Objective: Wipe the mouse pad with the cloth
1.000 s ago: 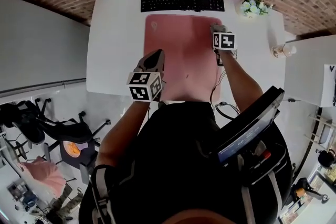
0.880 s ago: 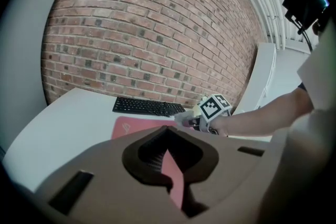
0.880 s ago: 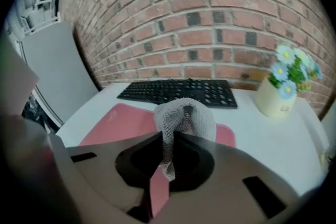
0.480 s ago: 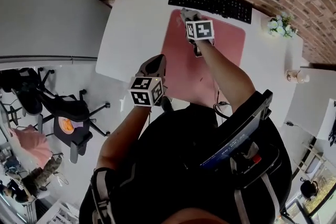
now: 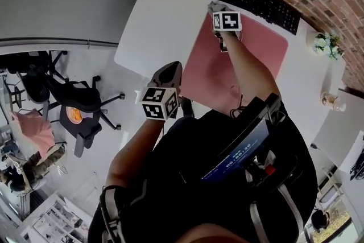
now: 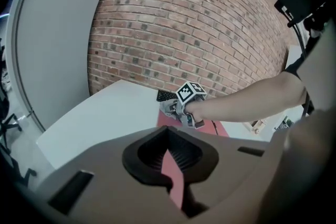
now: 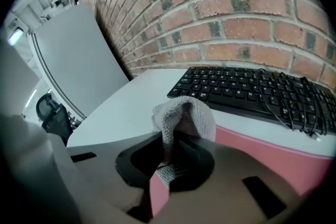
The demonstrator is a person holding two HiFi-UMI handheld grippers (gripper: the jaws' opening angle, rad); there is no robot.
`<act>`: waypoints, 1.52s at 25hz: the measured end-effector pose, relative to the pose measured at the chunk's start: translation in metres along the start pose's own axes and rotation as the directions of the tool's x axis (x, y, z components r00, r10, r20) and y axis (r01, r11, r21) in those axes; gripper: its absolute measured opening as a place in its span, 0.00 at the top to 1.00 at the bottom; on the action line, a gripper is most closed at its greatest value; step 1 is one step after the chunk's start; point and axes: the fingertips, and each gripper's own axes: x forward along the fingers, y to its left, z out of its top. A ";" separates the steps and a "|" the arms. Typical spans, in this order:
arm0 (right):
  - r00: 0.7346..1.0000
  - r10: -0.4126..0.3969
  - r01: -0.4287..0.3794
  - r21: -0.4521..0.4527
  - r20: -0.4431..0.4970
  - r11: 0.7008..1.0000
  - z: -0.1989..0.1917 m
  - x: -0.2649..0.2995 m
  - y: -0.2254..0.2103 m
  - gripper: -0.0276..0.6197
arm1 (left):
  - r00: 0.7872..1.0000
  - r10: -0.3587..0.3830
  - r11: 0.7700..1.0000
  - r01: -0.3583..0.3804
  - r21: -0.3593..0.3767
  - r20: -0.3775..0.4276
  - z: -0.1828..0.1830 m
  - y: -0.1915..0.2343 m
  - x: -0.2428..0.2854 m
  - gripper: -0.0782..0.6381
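Grey cloth (image 7: 184, 115) clamped in right claw (image 7: 169, 152), pink mouse pad (image 5: 272, 60), black keyboard (image 7: 252, 89)

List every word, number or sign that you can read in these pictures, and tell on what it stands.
No text can be read for certain.
Blue screen at the person's chest: white digits, too blurred.
Keyboard: key letters too small.
Marker cubes: patterns only, no words.

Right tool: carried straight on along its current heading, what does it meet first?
Most likely the keyboard, near its left end. The right tool, shut on the cloth, sits at the far edge of the mouse pad; only a strip of white table lies between. Depth is unclear.
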 end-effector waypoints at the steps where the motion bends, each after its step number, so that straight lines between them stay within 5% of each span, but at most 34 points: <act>1: 1.000 -0.002 0.002 -0.003 -0.001 1.000 -0.001 -0.001 -0.001 0.91 | 1.000 -0.002 1.000 0.002 0.000 0.001 0.001 0.000 0.000 0.89; 38: 0.961 -0.277 0.262 0.269 0.018 0.927 -0.089 -0.150 -0.208 0.91 | 0.963 -0.266 0.953 0.268 0.141 -0.036 0.024 -0.100 0.057 0.89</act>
